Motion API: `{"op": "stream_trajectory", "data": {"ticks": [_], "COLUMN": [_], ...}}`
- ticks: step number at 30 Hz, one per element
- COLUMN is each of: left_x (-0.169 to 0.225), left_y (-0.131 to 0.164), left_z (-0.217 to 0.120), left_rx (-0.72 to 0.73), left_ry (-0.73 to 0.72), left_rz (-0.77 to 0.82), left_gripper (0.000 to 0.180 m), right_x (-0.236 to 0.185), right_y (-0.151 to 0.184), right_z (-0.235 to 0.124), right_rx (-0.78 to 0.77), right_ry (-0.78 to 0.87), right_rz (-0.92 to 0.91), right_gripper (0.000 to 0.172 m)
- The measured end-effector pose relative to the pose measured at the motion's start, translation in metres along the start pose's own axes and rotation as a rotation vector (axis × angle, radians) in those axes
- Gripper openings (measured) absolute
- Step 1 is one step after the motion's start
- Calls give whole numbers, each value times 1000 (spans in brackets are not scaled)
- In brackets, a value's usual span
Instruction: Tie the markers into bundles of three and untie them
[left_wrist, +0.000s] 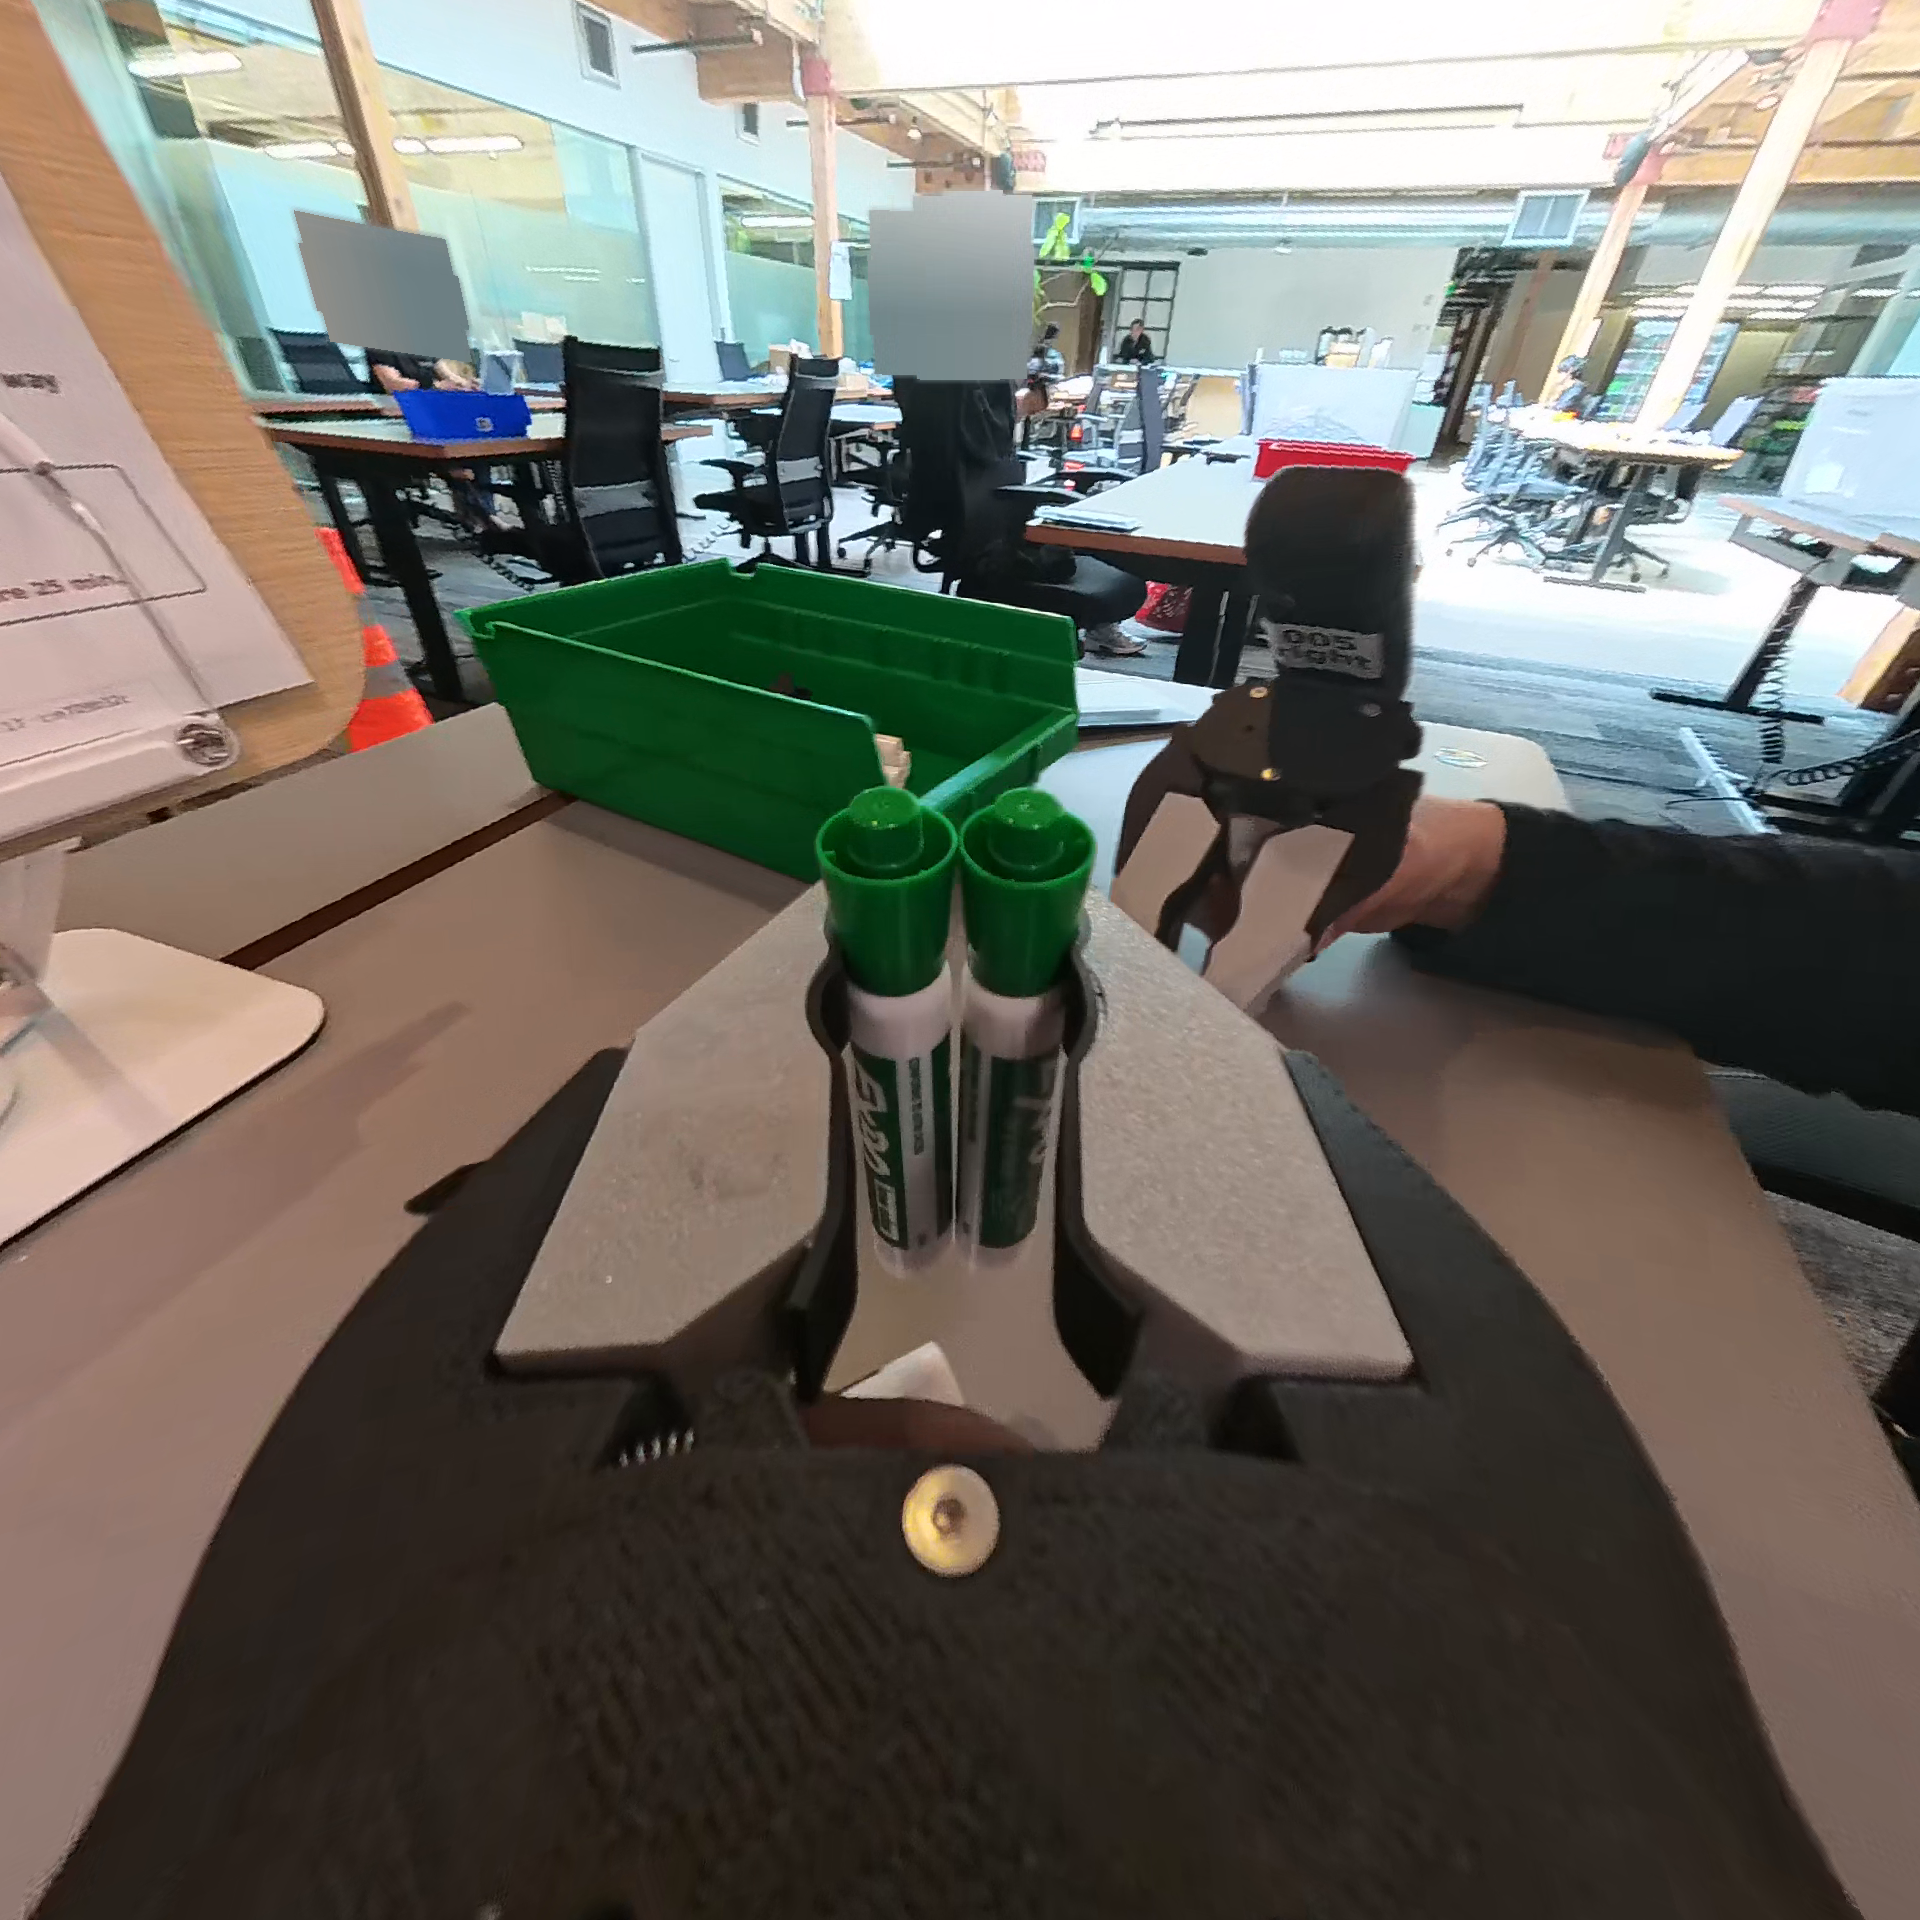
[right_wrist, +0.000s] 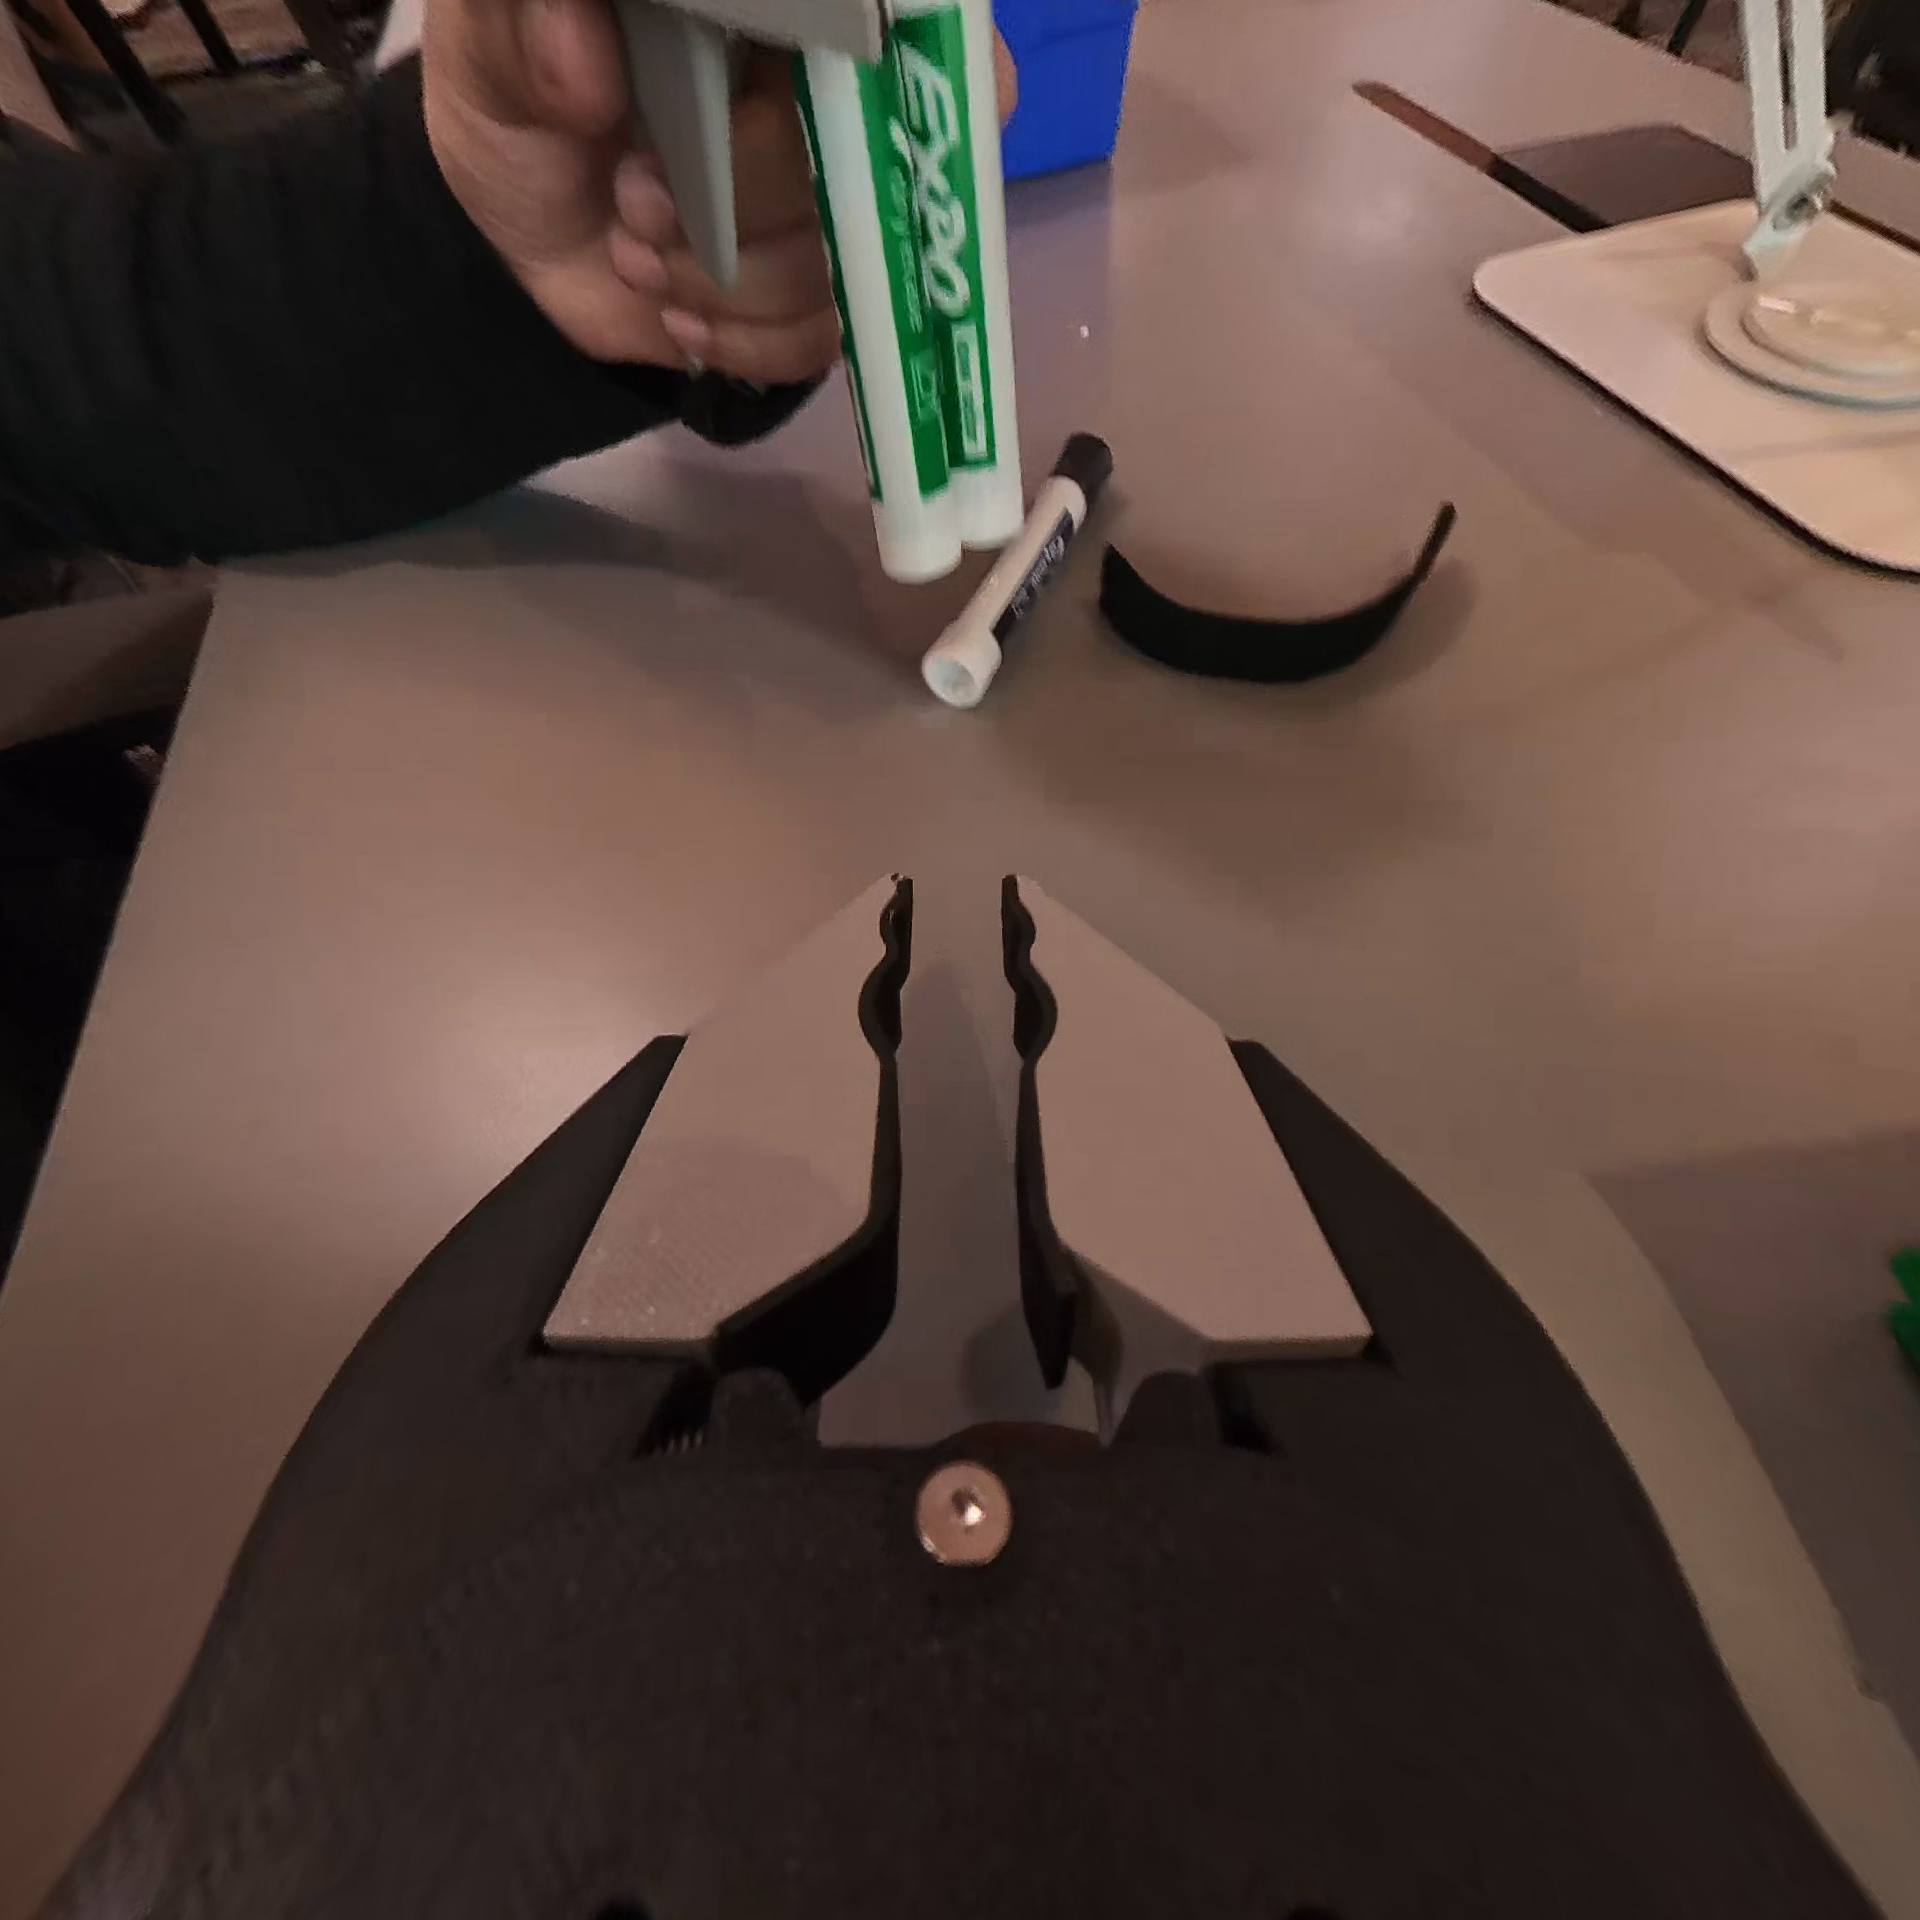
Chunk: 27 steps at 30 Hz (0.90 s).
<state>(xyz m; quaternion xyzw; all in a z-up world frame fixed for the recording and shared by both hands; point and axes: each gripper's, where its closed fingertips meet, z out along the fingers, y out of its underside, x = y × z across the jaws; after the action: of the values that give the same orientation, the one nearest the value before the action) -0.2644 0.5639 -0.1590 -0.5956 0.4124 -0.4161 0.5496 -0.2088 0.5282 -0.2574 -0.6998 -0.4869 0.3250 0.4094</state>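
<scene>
Two green-capped whiteboard markers (left_wrist: 951, 997) stand clamped side by side in the left gripper (left_wrist: 951, 977). One black-capped marker (right_wrist: 1013, 577) and one black strap (right_wrist: 1273, 623) lie on the grey table (right_wrist: 520, 831). The right gripper (right_wrist: 956, 894) holds nothing, its jaws narrowly parted.

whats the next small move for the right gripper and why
Probably reach forward and pick up the black marker lying on the table. The left gripper already clamps two green markers, so a bundle lacks one. The right gripper is open with nothing between its fingers, and the black strap beside the marker is still unused.
</scene>
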Motion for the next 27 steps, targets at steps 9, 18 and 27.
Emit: {"op": "stream_trajectory", "data": {"ticks": [9, 18, 27], "left_x": [45, 72, 79], "left_y": [-1, 0, 2], "left_z": [13, 18, 21], "left_rx": [3, -10, -29], "left_ry": [158, 262, 299], "left_rz": [-13, 34, 44], "left_gripper": [37, 36, 37], "right_x": [-32, -46, -54], "right_y": [-46, -61, -64], "right_z": [23, 22, 25], "right_rx": [167, 244, 270], "right_ry": [-104, -184, -221], "right_rz": [1, -6, -29], "right_gripper": [29, 39, 55]}}
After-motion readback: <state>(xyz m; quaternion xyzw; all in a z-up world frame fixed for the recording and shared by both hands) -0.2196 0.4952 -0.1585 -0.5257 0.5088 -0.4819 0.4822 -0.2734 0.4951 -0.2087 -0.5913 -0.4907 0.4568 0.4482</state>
